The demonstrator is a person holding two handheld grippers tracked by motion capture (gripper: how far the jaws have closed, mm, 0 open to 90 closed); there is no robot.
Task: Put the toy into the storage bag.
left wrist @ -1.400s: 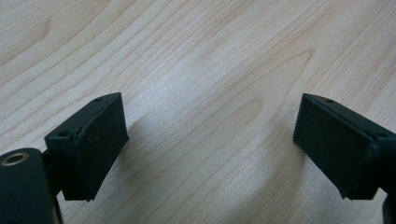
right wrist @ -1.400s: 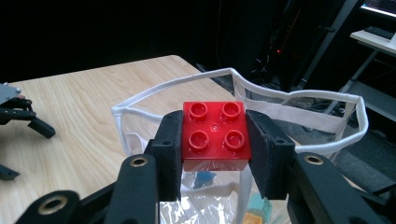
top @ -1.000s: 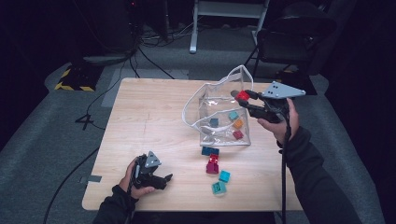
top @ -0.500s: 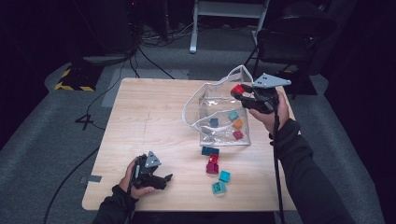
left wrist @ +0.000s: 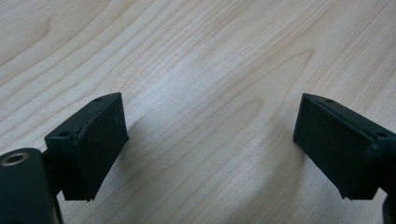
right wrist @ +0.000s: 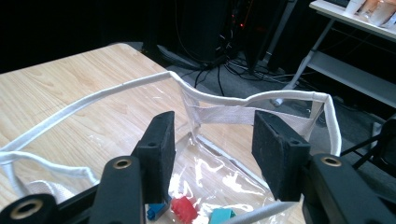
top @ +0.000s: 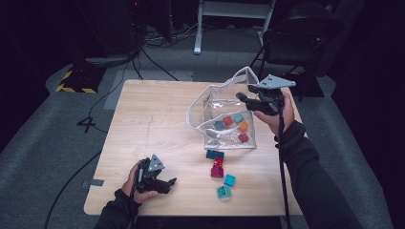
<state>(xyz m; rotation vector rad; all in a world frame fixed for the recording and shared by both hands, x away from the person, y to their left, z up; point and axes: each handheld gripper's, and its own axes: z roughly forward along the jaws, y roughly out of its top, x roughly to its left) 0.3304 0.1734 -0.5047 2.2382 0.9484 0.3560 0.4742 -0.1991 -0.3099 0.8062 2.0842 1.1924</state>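
A clear bag with white trim [top: 224,102] stands open at the table's right centre. It holds several cubes, among them a red cube [top: 228,120] and an orange cube [top: 243,126]. My right gripper [top: 244,94] hovers over the bag's right rim. Its jaws have just been opening and nothing is between them. In the right gripper view the right gripper [right wrist: 212,135] looks down past the bag's trim [right wrist: 140,84] at the red cube [right wrist: 184,208]. My left gripper [top: 171,182] rests near the table's front left. The left gripper [left wrist: 210,135] is open over bare wood.
Loose cubes lie in front of the bag: a blue one [top: 215,154], a dark red one [top: 218,168] and two teal ones [top: 229,180] [top: 223,192]. A dark chair [top: 296,43] and cables stand behind the table [top: 143,119].
The right gripper moved left over the bag with a red cube, then its jaws opened. The red cube now lies inside the bag. The left gripper stayed still.
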